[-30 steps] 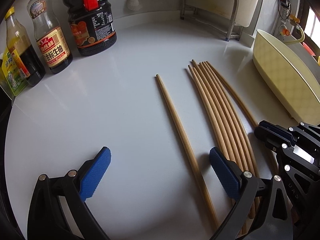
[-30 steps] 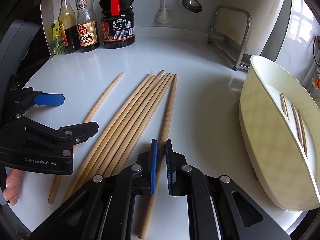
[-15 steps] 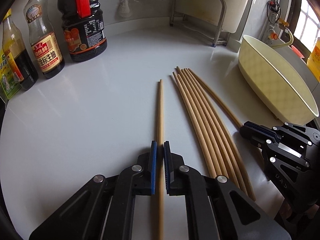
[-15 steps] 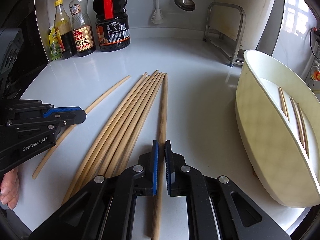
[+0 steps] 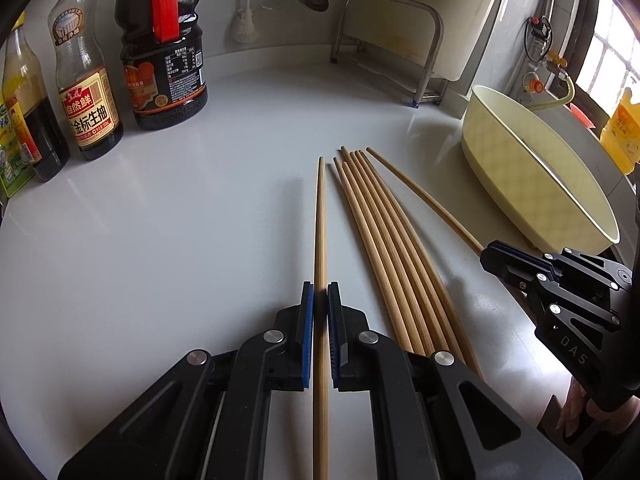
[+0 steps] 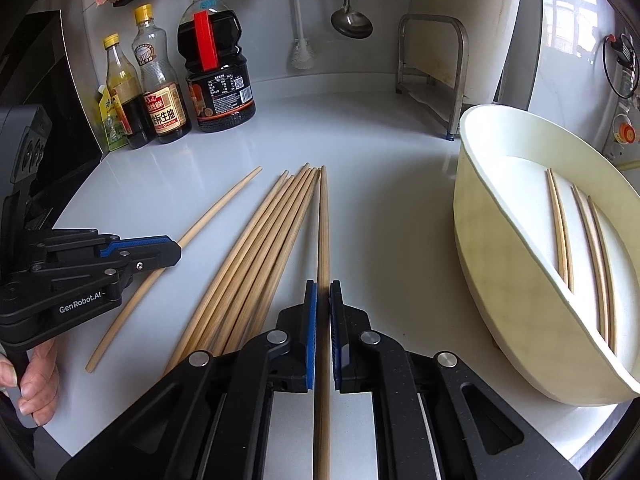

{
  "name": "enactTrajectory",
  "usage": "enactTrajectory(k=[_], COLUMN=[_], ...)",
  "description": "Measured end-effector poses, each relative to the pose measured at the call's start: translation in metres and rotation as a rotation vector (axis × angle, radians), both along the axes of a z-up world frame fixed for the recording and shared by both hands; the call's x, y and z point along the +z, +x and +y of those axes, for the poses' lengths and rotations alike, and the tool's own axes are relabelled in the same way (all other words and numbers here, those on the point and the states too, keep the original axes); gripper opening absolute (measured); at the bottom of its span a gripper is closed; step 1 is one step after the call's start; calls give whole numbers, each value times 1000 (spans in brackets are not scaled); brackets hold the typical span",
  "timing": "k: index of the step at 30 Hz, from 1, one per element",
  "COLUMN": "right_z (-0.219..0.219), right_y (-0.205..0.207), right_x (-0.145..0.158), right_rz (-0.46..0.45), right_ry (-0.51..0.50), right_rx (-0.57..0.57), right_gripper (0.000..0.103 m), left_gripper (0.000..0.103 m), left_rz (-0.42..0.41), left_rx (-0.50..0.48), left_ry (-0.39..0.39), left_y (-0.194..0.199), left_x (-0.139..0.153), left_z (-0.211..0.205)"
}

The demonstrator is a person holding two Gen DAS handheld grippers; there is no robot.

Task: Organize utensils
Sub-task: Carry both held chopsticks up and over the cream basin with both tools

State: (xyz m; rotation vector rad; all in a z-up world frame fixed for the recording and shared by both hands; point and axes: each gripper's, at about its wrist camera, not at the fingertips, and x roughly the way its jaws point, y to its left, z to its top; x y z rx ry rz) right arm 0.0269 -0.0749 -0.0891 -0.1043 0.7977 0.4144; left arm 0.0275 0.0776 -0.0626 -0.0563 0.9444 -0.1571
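1. My left gripper [image 5: 320, 332] was clamped on one chopstick [image 5: 320, 220]; my right gripper [image 6: 323, 332] on another [image 6: 323, 220], both on the counter [image 5: 160, 240].
2. Five more lay in a bundle [image 6: 264, 248] between them, unsorted.
3. Beyond, the tub [image 6: 500, 248] already held four or so.

We see a glossy white counter [image 6: 380, 152] meeting a pale wall [image 6: 260, 12], a steel rack [image 6: 434, 64] in the corner, and a barred window [image 5: 612, 60] throwing daylight across from the right.
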Motion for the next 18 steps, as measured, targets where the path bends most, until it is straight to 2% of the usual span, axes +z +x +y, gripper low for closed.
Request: enactTrajectory(k=[11, 18], right_z=[-5, -14], right_y=[-10, -18], right_x=[20, 47], right_rz=[-43, -94], right_ry=[44, 100], right_rx=[-14, -38], right_gripper=[6, 6], left_gripper=[7, 7], left_rz=[-34, -59], left_rx=[-6, -1], left_ry=[-26, -63], left_y=[-5, -3], left_x=[9, 28], left_z=[2, 1])
